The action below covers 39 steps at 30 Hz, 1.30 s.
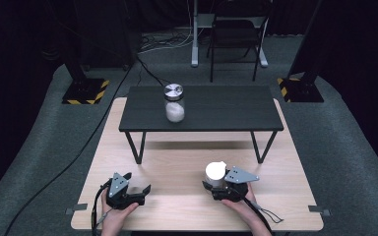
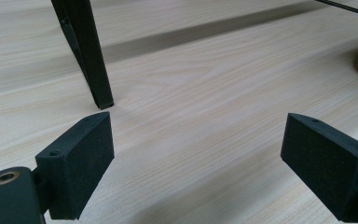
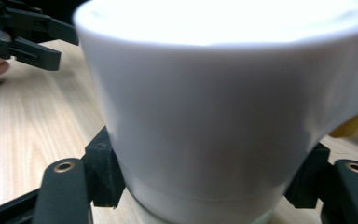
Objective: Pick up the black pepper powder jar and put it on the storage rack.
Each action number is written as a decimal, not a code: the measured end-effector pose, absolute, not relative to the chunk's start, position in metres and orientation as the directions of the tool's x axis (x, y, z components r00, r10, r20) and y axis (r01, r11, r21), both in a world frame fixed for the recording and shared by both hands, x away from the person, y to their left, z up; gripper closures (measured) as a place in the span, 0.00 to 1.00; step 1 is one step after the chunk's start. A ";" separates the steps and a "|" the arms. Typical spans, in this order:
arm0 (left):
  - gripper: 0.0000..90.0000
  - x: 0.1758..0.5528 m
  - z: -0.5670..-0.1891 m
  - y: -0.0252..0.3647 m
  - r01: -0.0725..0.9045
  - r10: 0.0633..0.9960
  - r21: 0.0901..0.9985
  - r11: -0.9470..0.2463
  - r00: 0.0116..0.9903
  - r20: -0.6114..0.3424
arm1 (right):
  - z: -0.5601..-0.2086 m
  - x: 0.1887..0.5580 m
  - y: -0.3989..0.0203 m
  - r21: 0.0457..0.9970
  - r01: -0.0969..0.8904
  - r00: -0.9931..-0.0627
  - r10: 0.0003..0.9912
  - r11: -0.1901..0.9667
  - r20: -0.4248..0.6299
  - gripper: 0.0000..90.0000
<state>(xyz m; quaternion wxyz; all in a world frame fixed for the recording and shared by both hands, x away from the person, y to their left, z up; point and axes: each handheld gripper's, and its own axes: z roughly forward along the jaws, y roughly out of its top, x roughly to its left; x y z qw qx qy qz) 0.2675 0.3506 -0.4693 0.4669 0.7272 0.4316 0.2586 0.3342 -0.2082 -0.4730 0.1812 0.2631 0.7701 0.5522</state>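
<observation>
A: Start with the big things. What carries it all?

B: A pale wooden bench. On its far half stands a small black table on slanted black legs, and I'll place everything else by that table.

A: What sits on the black table?

B: A glass jar with a metal lid, partly filled with something white, upright toward the table's left end.

A: And in front of it?

B: On the near side of the table, below its right half, stands a white cup on the wood. The right tongs are closed on it: in the right gripper view the cup rises between the two black jaws, and both pads press against its lower wall. No earlier look is at hand, so I speak only of the grip as it stands. A small yellowish thing peeks out at the cup's right edge; I cannot tell what it is.

A: The other hand?

B: The left tongs lie low over the wood in front of the table's left leg, well apart from the cup. In the left gripper view their jaws stand wide apart with bare wood between them, and the table's leg rises just beyond the left jaw.
</observation>
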 end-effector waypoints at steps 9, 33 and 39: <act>0.10 0.268 -0.469 0.351 0.387 0.868 0.902 -0.192 0.495 -0.027 | -0.467 0.330 -0.209 0.940 0.233 -0.779 0.626 0.251 0.026 0.34; 0.10 0.268 -0.469 0.350 0.388 0.870 0.901 -0.193 0.492 -0.025 | -0.394 0.327 -0.228 0.955 0.179 -0.797 0.605 0.238 -0.001 0.34; 0.10 0.268 -0.469 0.350 0.391 0.869 0.900 -0.194 0.494 -0.028 | -0.371 0.328 -0.229 0.958 0.164 -0.787 0.616 0.235 -0.017 0.34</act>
